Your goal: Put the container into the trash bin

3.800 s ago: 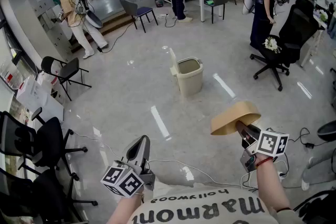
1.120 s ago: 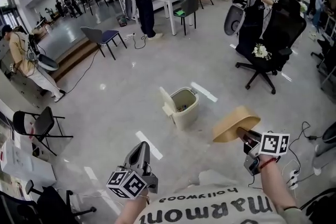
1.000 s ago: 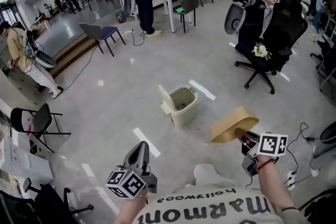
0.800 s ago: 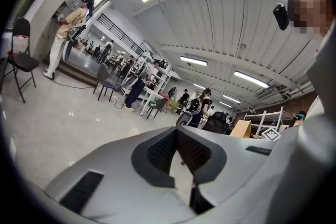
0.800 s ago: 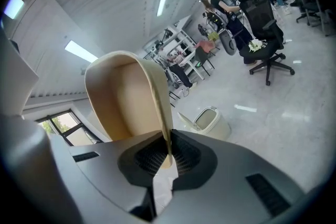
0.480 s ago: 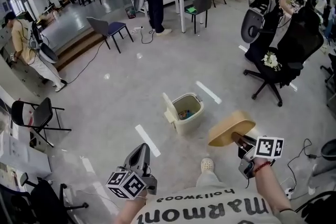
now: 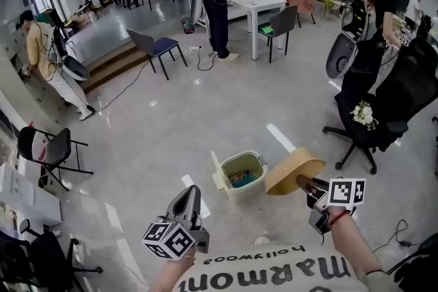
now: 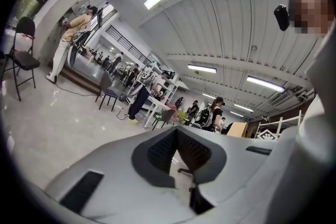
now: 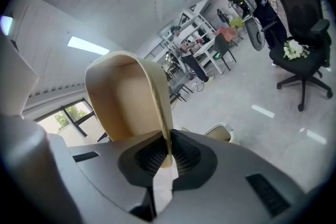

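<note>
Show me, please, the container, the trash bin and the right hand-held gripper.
container (image 7: 293, 171), head view, its middle.
trash bin (image 7: 245, 193), head view, front wall.
right hand-held gripper (image 9: 167, 150), right gripper view, between fingertips.

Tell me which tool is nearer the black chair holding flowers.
Right. The black chair stands up-right of the right tool in head view; the left tool sits farther left, across the trash bin.

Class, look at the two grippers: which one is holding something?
The right gripper: its jaws are shut on the rim of the tan container, held beside the open trash bin. The left gripper has its jaws shut on nothing.
</note>
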`<state>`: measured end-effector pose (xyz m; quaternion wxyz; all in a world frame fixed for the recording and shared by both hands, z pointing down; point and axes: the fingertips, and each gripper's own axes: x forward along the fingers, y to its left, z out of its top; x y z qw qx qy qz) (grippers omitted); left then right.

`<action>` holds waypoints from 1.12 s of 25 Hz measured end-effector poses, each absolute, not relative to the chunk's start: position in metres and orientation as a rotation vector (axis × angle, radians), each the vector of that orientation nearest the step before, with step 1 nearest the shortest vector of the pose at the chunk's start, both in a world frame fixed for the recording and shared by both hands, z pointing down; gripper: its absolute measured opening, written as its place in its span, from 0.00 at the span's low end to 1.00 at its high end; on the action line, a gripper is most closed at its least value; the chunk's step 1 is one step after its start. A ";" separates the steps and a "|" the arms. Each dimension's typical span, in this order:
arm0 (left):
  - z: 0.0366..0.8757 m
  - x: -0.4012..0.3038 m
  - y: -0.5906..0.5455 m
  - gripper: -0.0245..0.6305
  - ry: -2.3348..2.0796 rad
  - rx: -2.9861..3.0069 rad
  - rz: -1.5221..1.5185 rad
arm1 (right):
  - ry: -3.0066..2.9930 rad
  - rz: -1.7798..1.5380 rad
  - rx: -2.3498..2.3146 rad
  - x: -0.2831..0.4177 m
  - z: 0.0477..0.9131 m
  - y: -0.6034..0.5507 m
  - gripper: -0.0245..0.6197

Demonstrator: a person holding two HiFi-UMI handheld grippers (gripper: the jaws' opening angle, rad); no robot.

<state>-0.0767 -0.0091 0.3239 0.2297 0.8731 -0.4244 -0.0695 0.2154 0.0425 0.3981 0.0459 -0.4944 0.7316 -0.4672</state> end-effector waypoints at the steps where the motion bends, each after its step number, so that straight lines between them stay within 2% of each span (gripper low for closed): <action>1: 0.325 -0.072 -0.012 0.02 -1.185 2.401 -0.192 | 2.252 -1.423 -1.496 0.221 0.398 0.033 0.06; 7: 0.334 -0.057 -0.021 0.02 -1.273 2.352 -0.163 | 2.266 -1.452 -1.407 0.245 0.403 -0.004 0.06; 17: 0.347 -0.058 -0.041 0.02 -1.302 2.286 -0.058 | 2.149 -1.625 -1.316 0.236 0.442 -0.016 0.06; 28: 0.377 -0.048 -0.121 0.02 -1.180 2.271 0.071 | 2.001 -1.759 -1.371 0.230 0.475 -0.065 0.06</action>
